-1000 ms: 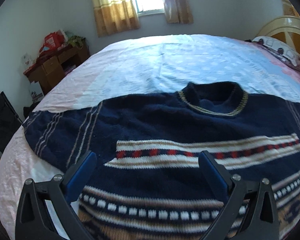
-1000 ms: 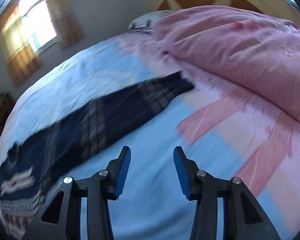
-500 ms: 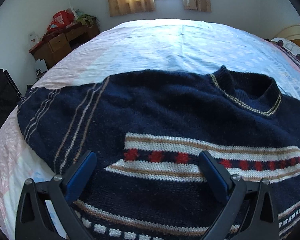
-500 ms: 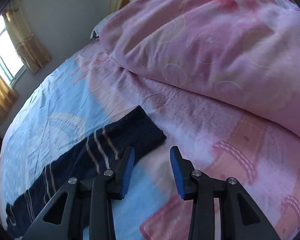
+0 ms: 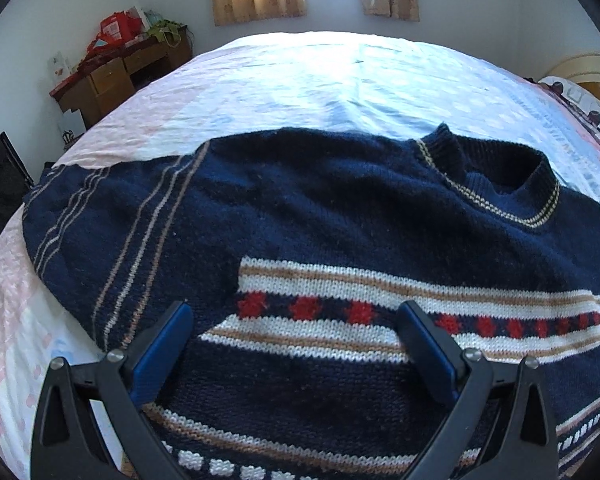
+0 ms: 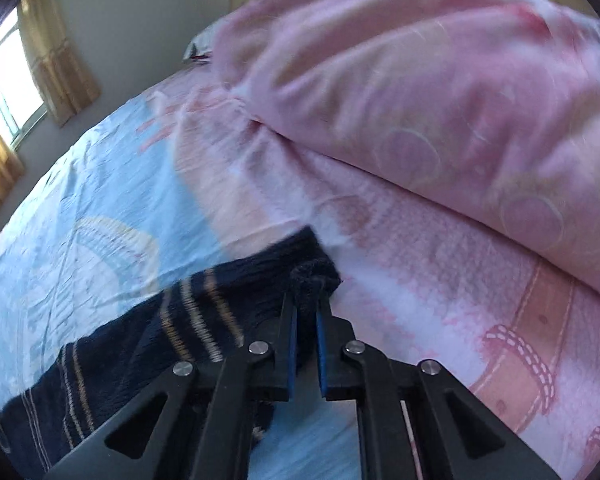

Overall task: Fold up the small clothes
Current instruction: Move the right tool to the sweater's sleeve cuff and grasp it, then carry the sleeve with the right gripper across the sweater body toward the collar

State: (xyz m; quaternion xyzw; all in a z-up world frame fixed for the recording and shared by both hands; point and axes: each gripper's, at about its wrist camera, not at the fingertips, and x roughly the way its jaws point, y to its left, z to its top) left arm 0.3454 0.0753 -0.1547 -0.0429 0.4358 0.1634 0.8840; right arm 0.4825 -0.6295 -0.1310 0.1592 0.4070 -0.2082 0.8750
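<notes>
Here the navy knitted sweater with white, tan and red patterned bands (image 5: 340, 216) lies spread flat on the pale blue and pink printed bed sheet (image 5: 340, 76), collar toward the far right. The left gripper (image 5: 296, 332) hovers over its chest stripes with the jaws wide apart — nothing between them. The right gripper (image 6: 305, 292) is closed on the dark cuff end of the sweater's striped sleeve (image 6: 180, 320), just beside the big pink quilt (image 6: 440, 92) — the wool bunches between the blue pads.
</notes>
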